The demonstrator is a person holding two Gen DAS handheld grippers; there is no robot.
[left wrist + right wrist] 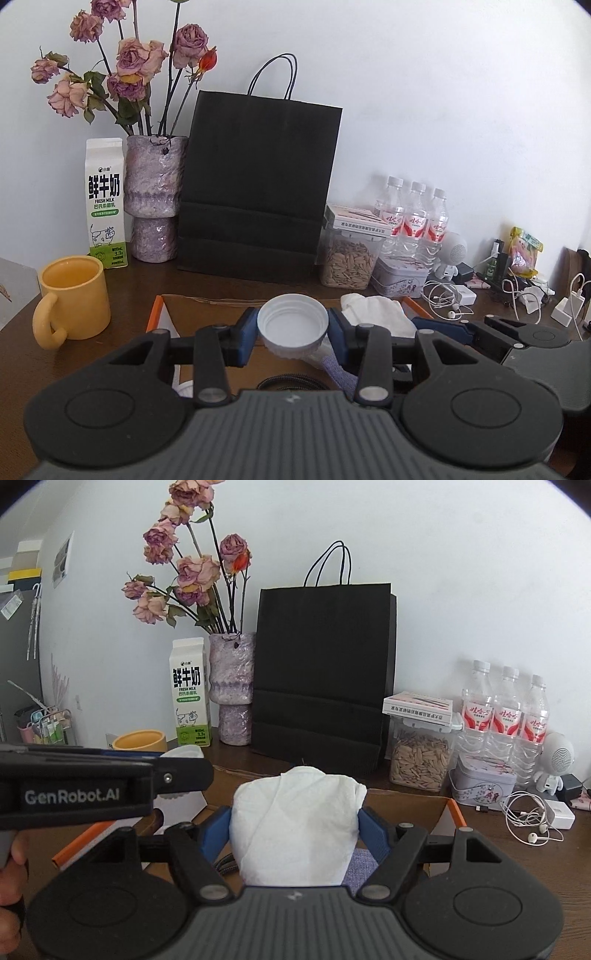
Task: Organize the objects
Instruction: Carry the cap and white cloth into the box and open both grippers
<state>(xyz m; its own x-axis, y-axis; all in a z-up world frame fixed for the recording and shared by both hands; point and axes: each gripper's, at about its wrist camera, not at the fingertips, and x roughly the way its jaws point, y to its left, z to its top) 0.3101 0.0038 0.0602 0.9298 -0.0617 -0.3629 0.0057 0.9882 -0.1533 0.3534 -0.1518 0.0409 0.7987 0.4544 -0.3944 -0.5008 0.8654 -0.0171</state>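
While both hand-held tools hover above an open cardboard box [439, 808] with orange edges on a dark wooden desk [14, 365], each carries one item. Seen from its own camera, the left gripper [292, 326] pinches a white plastic lid [292, 320] by its rim, hollow side up, with a blue pad pressing on either side. From the other camera, the right gripper [295, 836] squeezes a wad of crumpled white tissue [295, 823] between its blue pads, and the wad bulges up above them. Side by side and close together, the two tools share the space over the box; the left one crosses the left edge of the right camera's view. Inside the box, only partly visible, lie a dark braided cable [291, 382] and some lilac fabric [364, 867]. Behind it stand a yellow mug [72, 297], a milk carton [105, 203], a vase of dried roses [155, 199], a black paper bag [255, 188], a jar of seeds [347, 262] and three water bottles [415, 218]; tangled white earphones [532, 819] lie to the right. The step looks like carrying both items to wherever they belong. Doing it well probably means keeping the lid level, holding the soft tissue firmly so it does not slip, and steering clear of the mug and the bag.
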